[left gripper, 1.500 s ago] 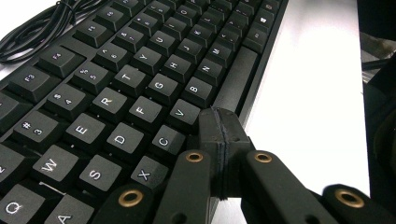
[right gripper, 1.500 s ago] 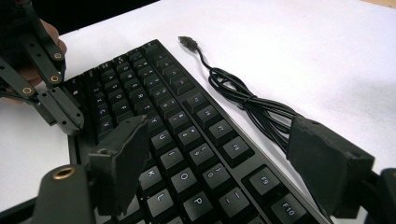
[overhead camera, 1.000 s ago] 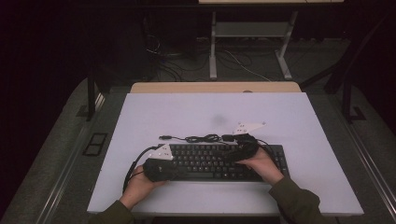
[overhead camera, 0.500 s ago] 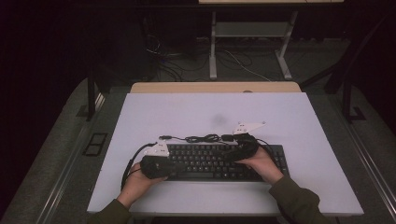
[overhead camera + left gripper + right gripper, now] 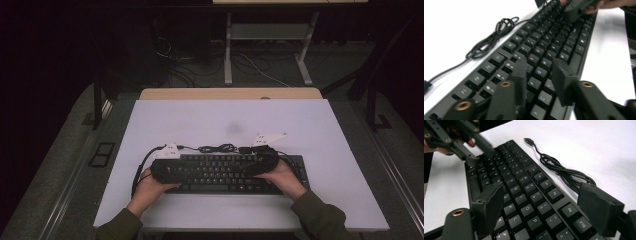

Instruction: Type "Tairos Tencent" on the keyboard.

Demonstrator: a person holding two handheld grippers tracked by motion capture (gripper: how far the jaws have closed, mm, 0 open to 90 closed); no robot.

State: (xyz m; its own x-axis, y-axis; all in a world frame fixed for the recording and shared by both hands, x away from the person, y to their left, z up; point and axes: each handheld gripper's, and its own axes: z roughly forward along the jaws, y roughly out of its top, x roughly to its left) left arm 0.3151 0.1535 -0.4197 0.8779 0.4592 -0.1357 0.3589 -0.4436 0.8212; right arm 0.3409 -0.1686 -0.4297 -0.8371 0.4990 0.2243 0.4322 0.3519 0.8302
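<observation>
Keyboard work: the left gripper (image 5: 540,75) hovers with jaws narrowly parted over the left keys of the flat black plastic keyboard (image 5: 225,172), while the right gripper (image 5: 544,205) spreads wide across its right end. It lies near the white table's (image 5: 325,130) front edge, its bundled black cable (image 5: 564,172) just behind. Probably stiff and light, with smooth keycaps; pinching the end edges seems safest.
</observation>
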